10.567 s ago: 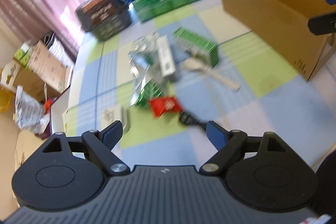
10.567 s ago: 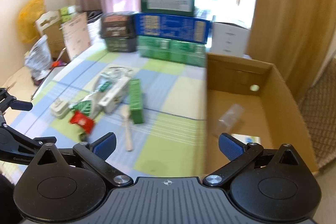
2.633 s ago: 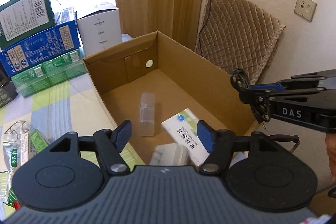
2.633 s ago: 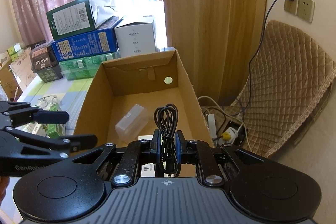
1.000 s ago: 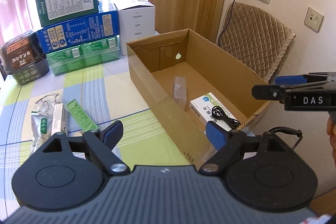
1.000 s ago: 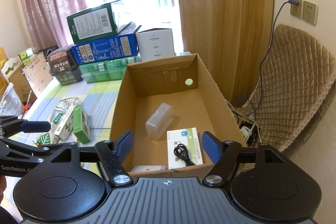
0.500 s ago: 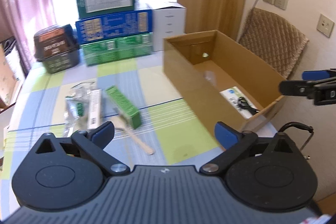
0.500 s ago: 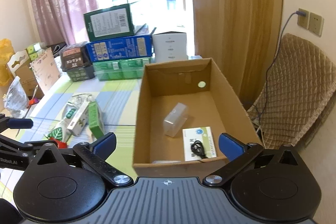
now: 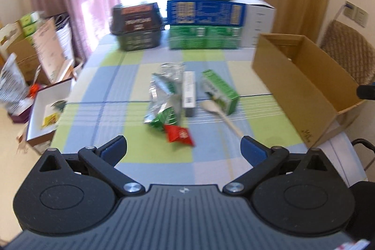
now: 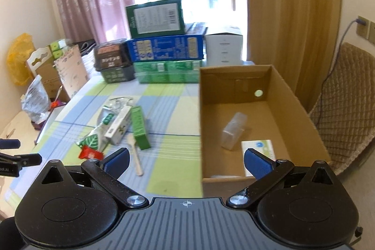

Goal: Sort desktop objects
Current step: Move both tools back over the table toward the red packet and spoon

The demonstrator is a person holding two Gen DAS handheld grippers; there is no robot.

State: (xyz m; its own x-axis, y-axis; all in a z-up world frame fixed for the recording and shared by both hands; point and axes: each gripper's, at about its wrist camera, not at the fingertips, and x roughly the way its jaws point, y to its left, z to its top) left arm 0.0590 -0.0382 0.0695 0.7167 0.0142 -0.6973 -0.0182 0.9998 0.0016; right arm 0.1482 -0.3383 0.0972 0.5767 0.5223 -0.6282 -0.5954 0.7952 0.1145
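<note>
Both jaws gaping wide, nothing in either. The left hand-held gripper [image 9: 182,148] hangs over the checked blue-and-green desk [image 9: 105,95], the right hand-held gripper [image 10: 186,159] near the brown cardboard box [image 10: 293,104] at 3 o'clock. Inside the box: a clear plastic case [image 10: 234,130] and a white-and-green flat carton [image 10: 257,148]. Out on the desk sit a red snack packet [image 9: 179,134], silver-green foil bags [image 9: 164,102], a green rectangular carton [image 9: 219,90] and a pale wooden spoon [image 9: 220,114] touching it.
</note>
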